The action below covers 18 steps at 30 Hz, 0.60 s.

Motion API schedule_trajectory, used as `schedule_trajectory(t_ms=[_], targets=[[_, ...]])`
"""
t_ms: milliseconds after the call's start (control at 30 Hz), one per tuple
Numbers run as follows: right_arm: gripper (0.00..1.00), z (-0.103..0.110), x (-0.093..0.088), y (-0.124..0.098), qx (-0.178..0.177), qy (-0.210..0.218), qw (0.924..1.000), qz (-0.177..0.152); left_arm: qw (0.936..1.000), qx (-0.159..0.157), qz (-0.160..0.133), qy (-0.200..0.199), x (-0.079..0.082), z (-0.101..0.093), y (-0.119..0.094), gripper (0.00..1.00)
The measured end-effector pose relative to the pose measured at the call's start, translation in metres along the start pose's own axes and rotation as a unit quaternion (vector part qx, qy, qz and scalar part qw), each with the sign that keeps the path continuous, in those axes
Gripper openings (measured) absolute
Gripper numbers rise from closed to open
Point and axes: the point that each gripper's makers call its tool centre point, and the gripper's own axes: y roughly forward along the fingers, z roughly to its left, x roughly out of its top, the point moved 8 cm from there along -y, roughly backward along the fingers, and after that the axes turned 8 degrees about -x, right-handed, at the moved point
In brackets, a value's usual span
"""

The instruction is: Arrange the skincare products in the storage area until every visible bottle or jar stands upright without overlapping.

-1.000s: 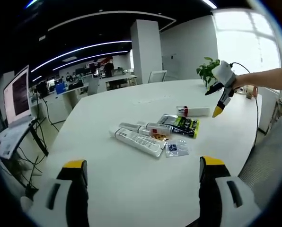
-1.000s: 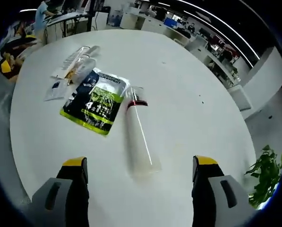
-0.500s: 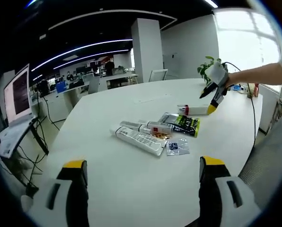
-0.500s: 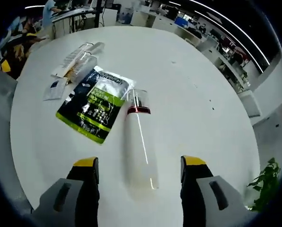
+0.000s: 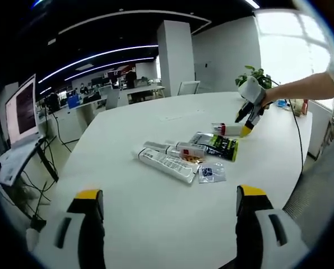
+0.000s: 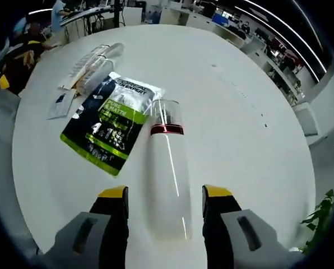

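Right gripper closed in over last second, jaws narrowed, now straddling white bottle lying flat on desk beside green pouch; not yet pinching. Grasp imminent, upright step pending. Left gripper hovers back, jaws spread, empty.

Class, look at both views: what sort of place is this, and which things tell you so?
Probably an open-plan office. A large white table stands in front of rows of desks with screens, a monitor sits at one side, and strip lights run along a dark ceiling.
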Motion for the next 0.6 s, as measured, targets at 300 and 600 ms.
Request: schedule_trajectory(t_ms=[300,600], targets=[[0.37,-0.0016,0.0035,0.0076,0.015,0.019,0.9997,0.002,1.0,0.001,0.005,0.0,0.0013,-0.0028,-0.0004,0.93],[0.34,-0.0005,0.003,0.0064,0.025,0.019,0.9994,0.016,1.0,0.001,0.008,-0.001,-0.0024,0.0021,0.0007,0.92]])
